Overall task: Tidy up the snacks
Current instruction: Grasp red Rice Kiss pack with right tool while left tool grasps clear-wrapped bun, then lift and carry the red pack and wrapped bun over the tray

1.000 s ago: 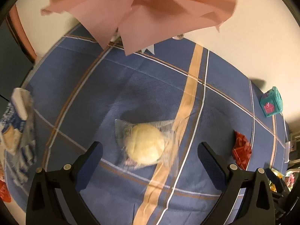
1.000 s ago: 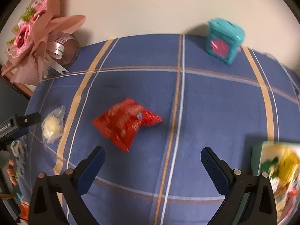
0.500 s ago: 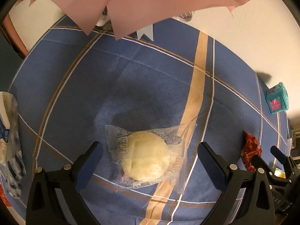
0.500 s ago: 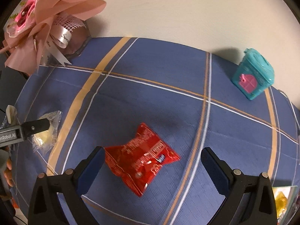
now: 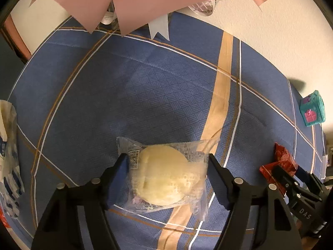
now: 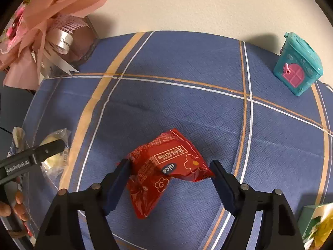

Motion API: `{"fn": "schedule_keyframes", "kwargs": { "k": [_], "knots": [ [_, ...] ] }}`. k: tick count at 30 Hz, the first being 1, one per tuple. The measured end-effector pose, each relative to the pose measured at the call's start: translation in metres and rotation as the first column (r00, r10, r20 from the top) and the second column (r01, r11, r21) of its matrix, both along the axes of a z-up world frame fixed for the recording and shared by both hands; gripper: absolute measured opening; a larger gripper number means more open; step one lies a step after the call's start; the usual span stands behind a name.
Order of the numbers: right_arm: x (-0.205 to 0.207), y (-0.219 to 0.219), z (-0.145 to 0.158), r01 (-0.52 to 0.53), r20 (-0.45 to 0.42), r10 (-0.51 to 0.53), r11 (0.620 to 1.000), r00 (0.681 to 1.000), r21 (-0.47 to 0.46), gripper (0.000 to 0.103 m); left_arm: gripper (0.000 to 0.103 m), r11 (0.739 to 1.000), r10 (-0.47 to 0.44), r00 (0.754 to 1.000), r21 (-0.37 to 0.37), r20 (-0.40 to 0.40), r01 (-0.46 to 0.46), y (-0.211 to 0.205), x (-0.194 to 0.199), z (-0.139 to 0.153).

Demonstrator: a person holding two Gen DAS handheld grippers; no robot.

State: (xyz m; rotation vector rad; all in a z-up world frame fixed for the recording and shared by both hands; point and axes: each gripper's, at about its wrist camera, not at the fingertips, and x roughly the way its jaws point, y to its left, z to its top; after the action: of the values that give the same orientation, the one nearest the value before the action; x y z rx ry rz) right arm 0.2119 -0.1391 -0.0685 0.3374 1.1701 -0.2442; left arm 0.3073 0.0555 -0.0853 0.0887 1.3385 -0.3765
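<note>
The left gripper [image 5: 167, 162] had just closed its jaws onto the bun [image 5: 166, 179]; the right gripper [image 6: 169, 167] likewise pinched the red packet [image 6: 166, 170].

- Left wrist view looks steeply down, close over the blue tablecloth [image 5: 166, 95].
- Right wrist view likewise, further right.
- Both share the teal toy house [image 5: 313, 108], far right.

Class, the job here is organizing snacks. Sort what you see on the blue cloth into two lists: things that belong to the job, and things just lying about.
Belongs to the job:
- wrapped pale bun, between the left tool's fingers
- red snack packet, between the right tool's fingers
- blue-and-white snack bag

Just lying about:
- teal toy house
- pink bouquet
</note>
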Motion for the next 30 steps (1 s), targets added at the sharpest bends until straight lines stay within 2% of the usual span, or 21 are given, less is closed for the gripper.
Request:
{"fn": "schedule_keyframes", "kwargs": {
  "k": [5,11,17,25,30],
  "knots": [
    [-0.006,-0.001,0.001,0.004,0.011,-0.004,1.0,1.0,0.008,0.076,0.073,1.0,0.009,1.0,-0.016,0.002,-0.009,0.006,-0.006,0.0],
    [-0.025,-0.002,0.007,0.008,0.039,-0.009,1.0,0.999,0.019,0.067,0.072,0.999,0.03,1.0,-0.03,-0.005,-0.03,0.021,-0.017,0.005],
    [-0.05,-0.006,0.01,0.043,0.064,-0.046,0.998,0.997,0.048,0.065,0.072,0.997,0.071,0.997,-0.002,0.025,-0.071,0.023,-0.038,0.007],
    [-0.092,-0.012,0.013,0.094,0.085,-0.103,0.991,0.991,0.1,0.065,0.07,0.99,0.132,0.991,-0.062,0.029,-0.13,0.025,-0.074,0.011],
    [-0.119,-0.017,0.012,0.129,0.073,-0.138,0.985,0.988,0.112,0.065,0.069,0.983,0.176,0.984,-0.062,0.025,-0.174,0.021,-0.096,0.013]
  ]
}}
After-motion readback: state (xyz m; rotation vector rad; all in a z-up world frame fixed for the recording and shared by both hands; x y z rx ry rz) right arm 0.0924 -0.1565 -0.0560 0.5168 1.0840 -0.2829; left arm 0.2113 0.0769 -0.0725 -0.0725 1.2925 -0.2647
